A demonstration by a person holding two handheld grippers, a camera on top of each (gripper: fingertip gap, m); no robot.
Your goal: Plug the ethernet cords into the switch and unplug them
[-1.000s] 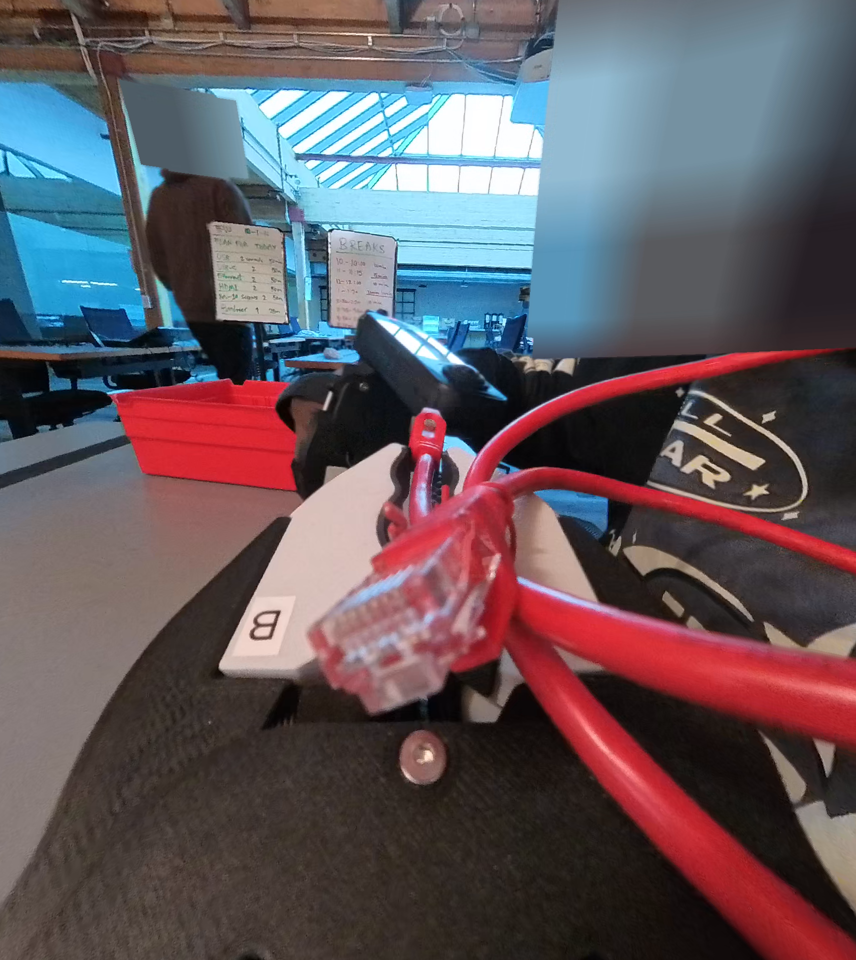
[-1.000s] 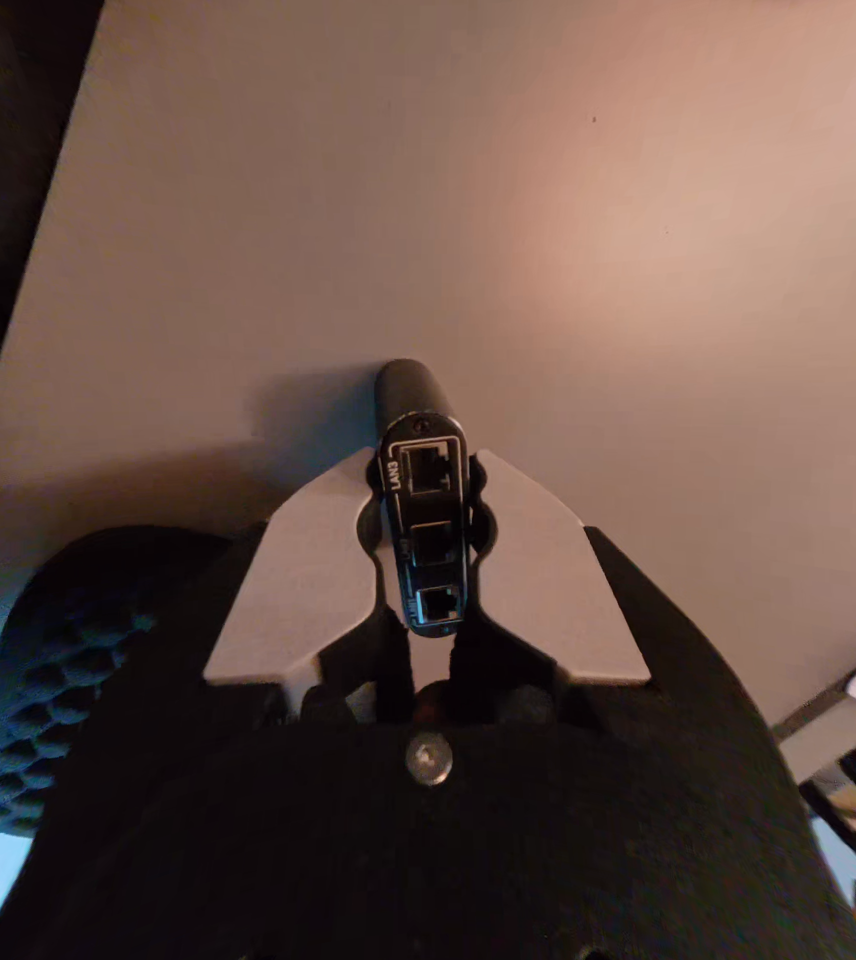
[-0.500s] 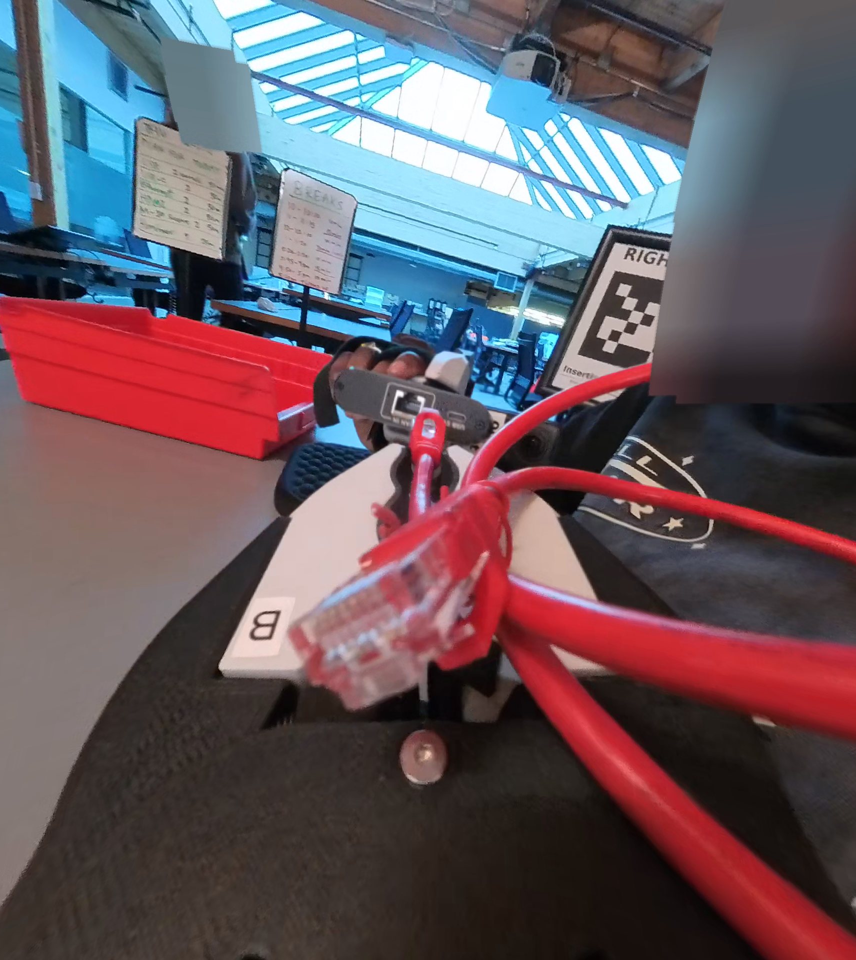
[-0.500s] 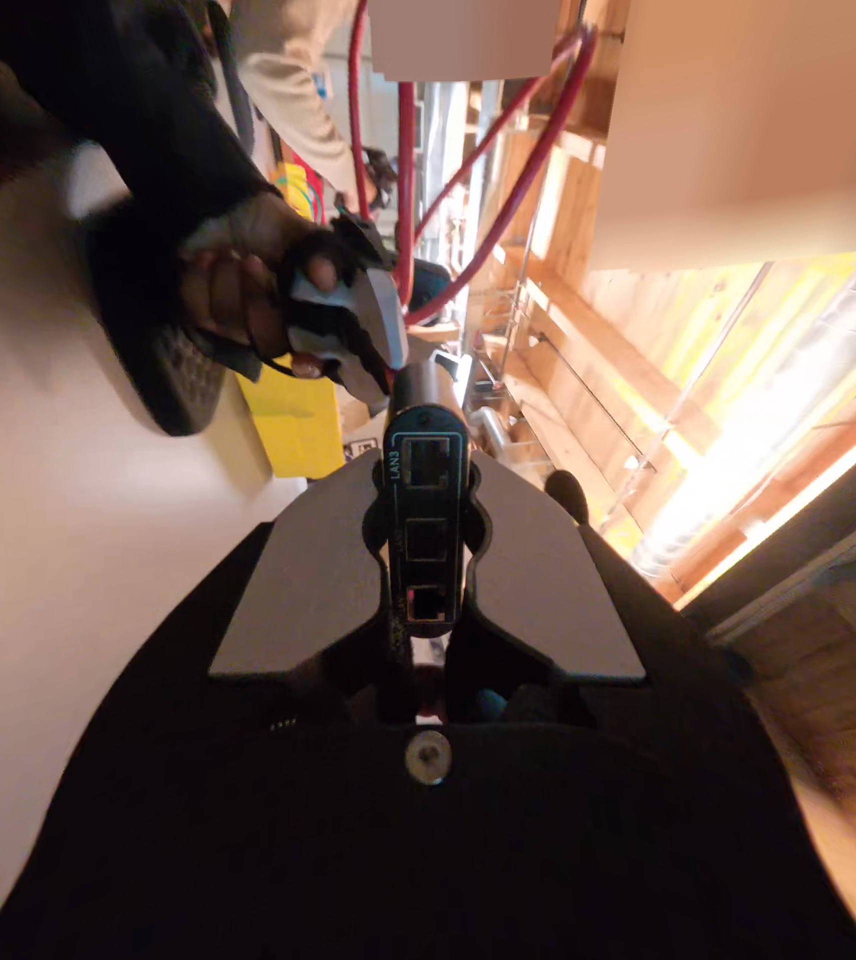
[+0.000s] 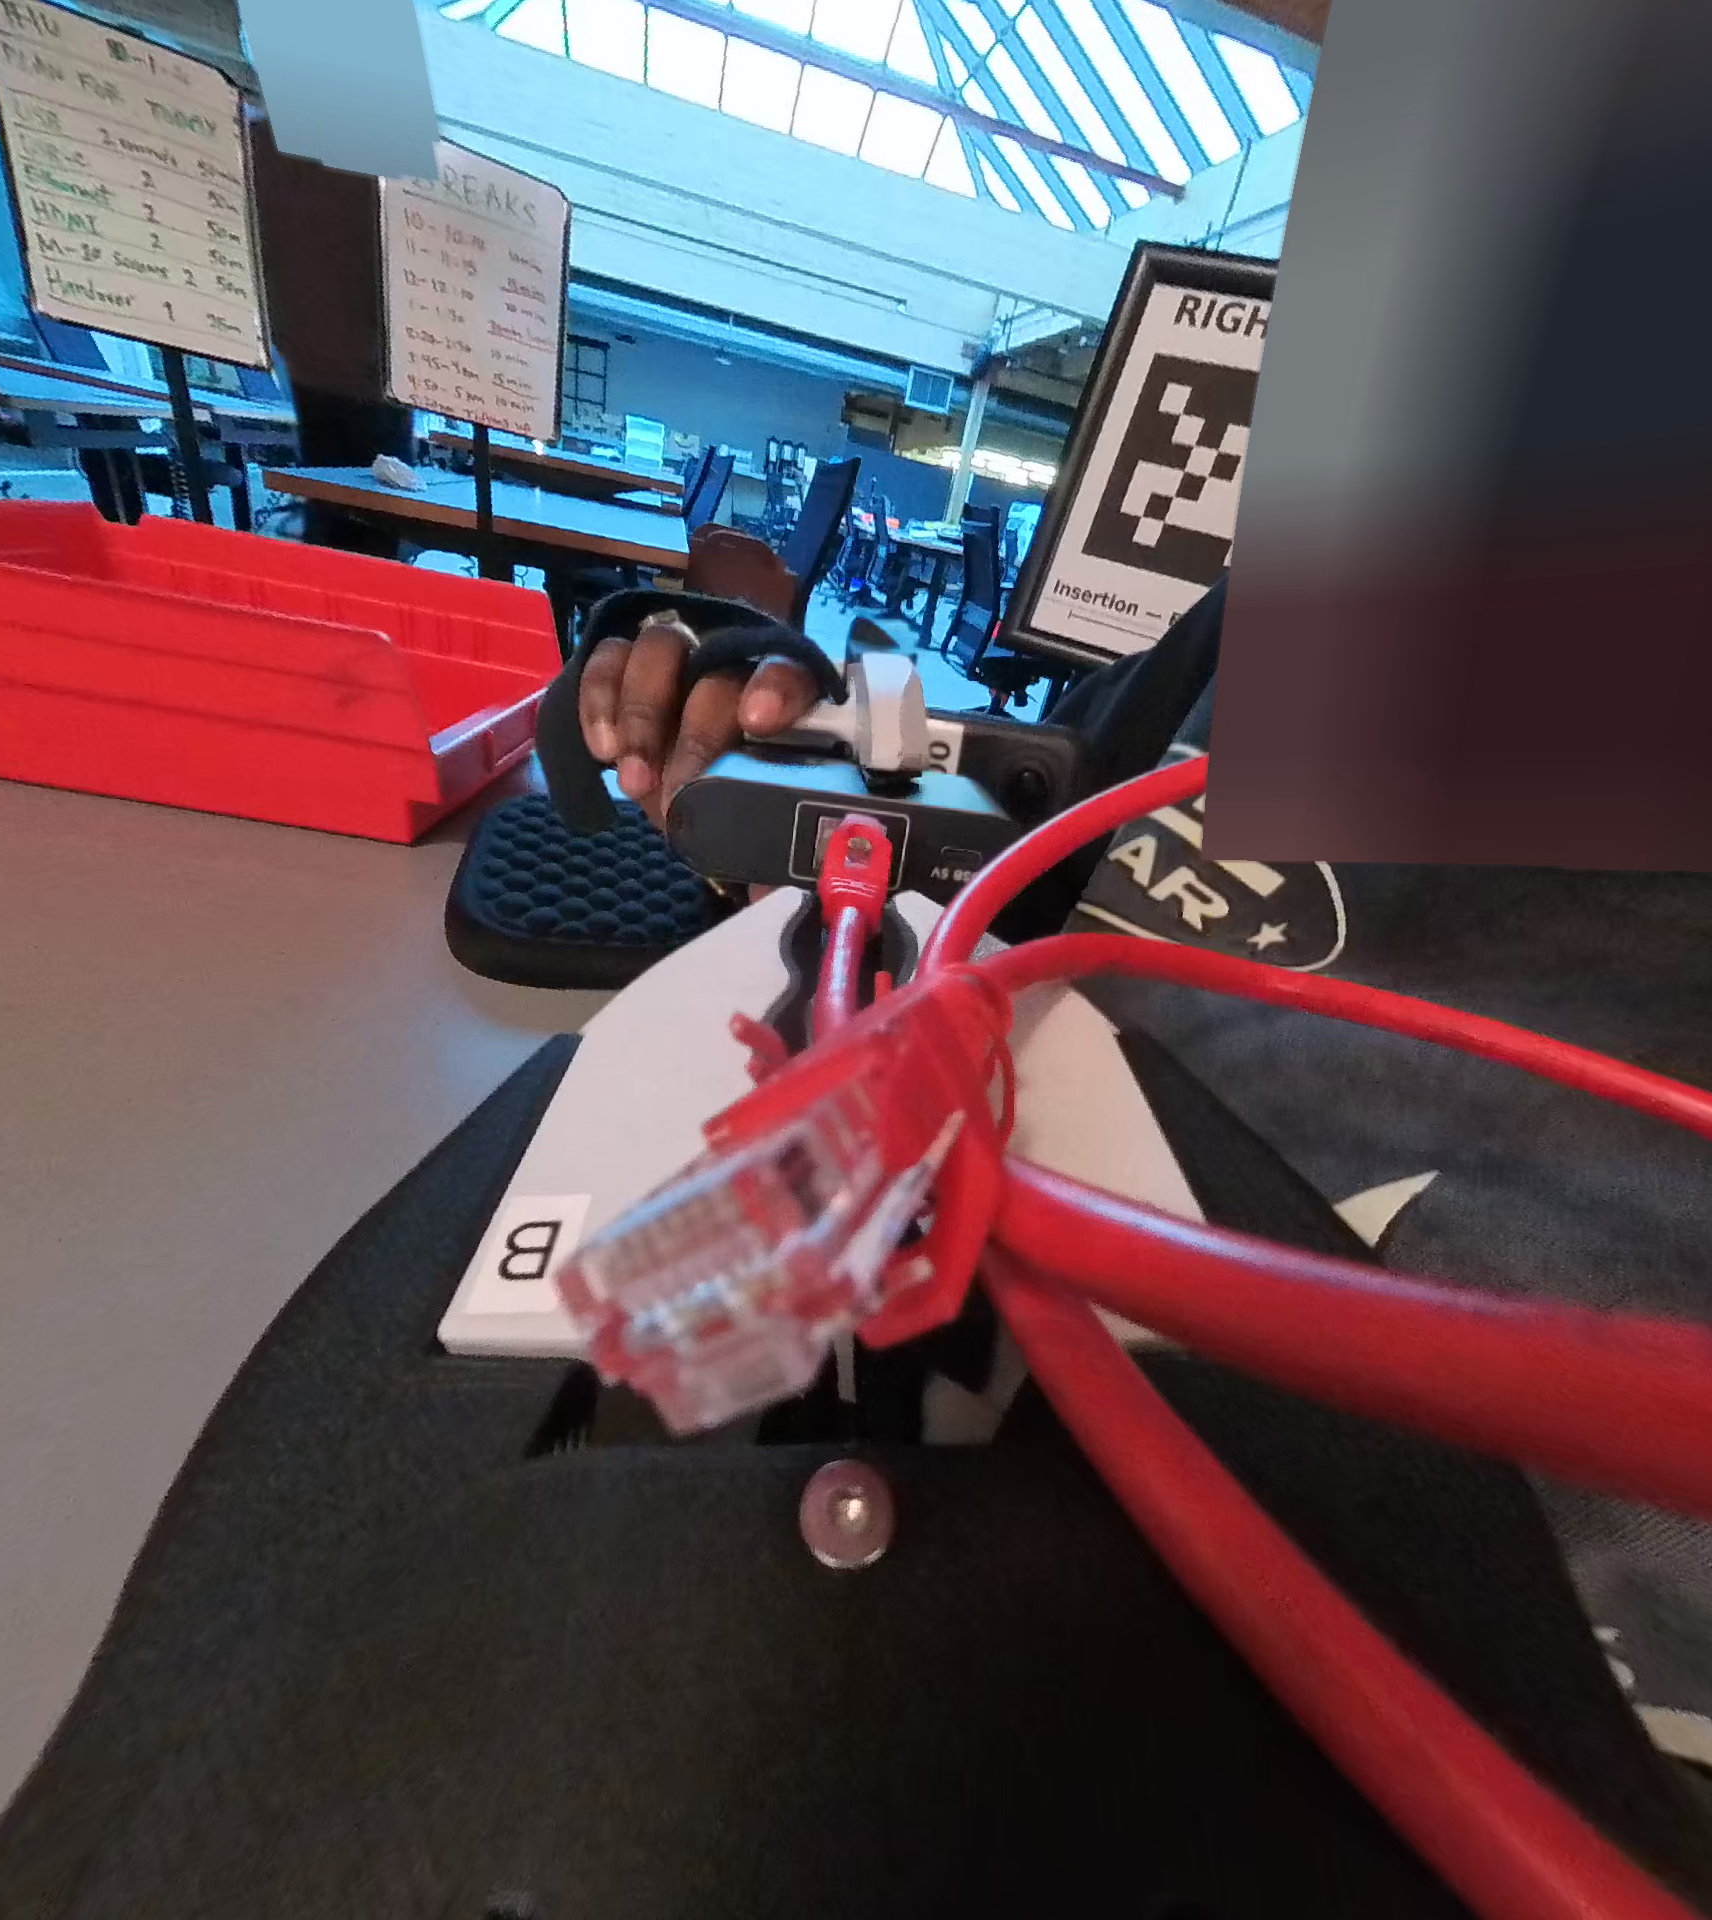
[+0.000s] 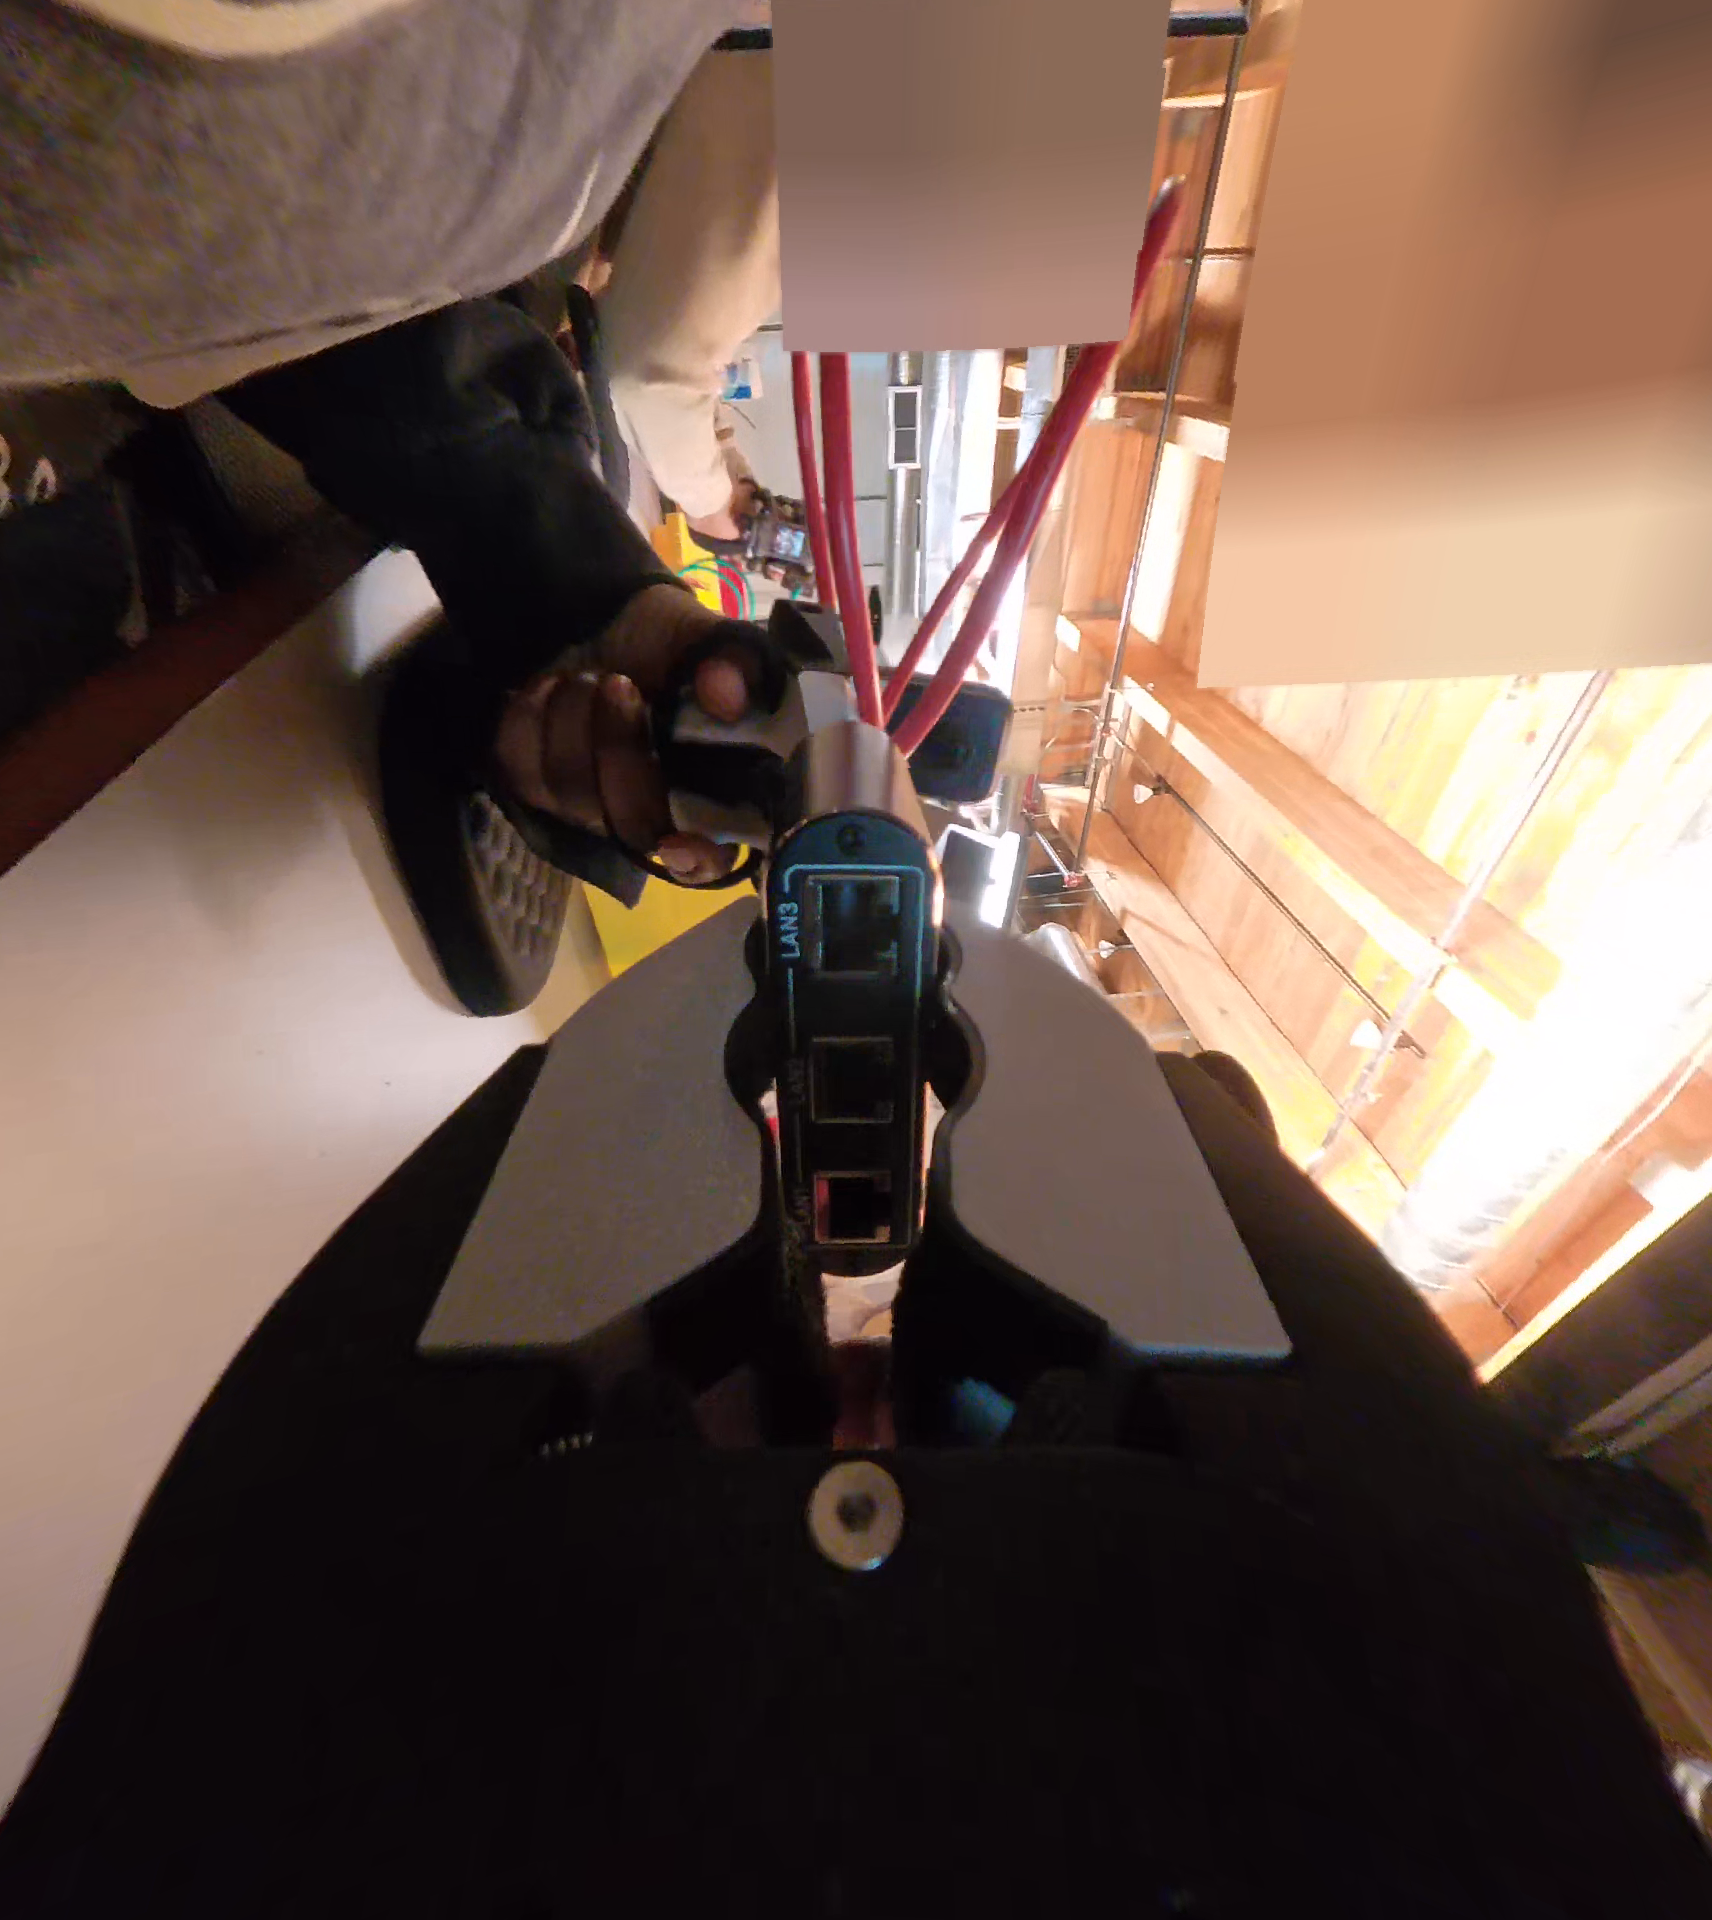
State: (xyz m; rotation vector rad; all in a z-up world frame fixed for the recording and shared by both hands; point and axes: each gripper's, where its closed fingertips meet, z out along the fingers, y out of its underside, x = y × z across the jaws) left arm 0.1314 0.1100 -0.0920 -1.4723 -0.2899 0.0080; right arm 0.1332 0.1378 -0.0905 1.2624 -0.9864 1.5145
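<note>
Claw against claw over a grey bench (image 5: 83,1039): the left claw (image 5: 847,966) is clenched on a red ethernet cord (image 5: 841,956) just behind its plug (image 5: 854,852), whose tip sits at the mouth of a port on the near end of the switch (image 5: 831,836); how deep it has gone in cannot be told. Closer to the lens than the switch, the cord's other plug (image 5: 769,1247) dangles loose across the left claw's white finger (image 5: 623,1122), with loops of cord trailing off past the switch's right side. From the opposite side, the right claw (image 6: 852,1081) grasps the dark switch (image 6: 852,1039) by its flanks, three empty ports of its long face turned to that camera, and the left claw shows just beyond the switch's far end, a hand (image 6: 613,748) around its handle. A red bin (image 5: 208,665) stands on the bench behind and left of the switch. The step in hand appears to be plugging in, at the moment of seating. The next move likely calls for a straight push along the port's axis while the right claw braces the switch, keeping the plug square so its latch can engage.
</note>
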